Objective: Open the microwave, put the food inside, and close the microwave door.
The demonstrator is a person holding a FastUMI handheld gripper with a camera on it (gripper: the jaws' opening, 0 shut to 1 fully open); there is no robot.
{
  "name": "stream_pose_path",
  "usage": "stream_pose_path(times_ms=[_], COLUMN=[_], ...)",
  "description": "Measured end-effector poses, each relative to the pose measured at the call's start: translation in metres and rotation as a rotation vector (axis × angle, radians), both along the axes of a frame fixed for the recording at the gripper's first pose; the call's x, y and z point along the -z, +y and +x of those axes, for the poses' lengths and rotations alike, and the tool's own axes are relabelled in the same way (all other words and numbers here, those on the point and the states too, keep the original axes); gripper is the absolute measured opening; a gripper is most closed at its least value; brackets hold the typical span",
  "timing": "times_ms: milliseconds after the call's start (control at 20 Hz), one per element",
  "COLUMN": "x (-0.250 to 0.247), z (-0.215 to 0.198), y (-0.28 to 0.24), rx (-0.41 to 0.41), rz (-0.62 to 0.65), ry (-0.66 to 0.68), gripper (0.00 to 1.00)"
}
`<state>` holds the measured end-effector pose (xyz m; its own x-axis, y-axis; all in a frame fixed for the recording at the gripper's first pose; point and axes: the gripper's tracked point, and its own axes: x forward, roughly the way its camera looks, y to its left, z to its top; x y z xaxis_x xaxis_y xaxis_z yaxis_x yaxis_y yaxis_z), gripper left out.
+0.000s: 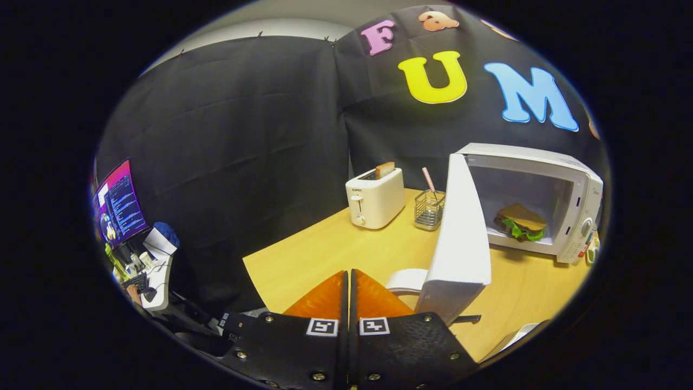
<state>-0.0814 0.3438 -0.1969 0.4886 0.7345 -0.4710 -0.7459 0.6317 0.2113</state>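
your fingers (349, 281) are closed and hold nothing. the sandwich (521, 221) is inside the microwave (568, 173), so push its door (460, 233) gently shut.

- The microwave (568, 179) is a white box standing on the wooden surface (325, 254), beyond the fingers and off to their right.
- Its door (460, 233) is swung wide open, its free edge reaching back toward the fingers.
- The food (521, 222), a sandwich with brown bread and green lettuce, lies on the floor of the microwave's cavity.
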Motion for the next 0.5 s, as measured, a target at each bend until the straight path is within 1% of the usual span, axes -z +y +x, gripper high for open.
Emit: stream_pose_path(times_ms=[200, 500], x=[-0.004, -0.001], z=[0.012, 0.035], y=[-0.025, -0.066], rx=[0.050, 0.149], rz=[-0.013, -0.042], ry=[-0.022, -0.028], gripper=[0.00, 0.00])
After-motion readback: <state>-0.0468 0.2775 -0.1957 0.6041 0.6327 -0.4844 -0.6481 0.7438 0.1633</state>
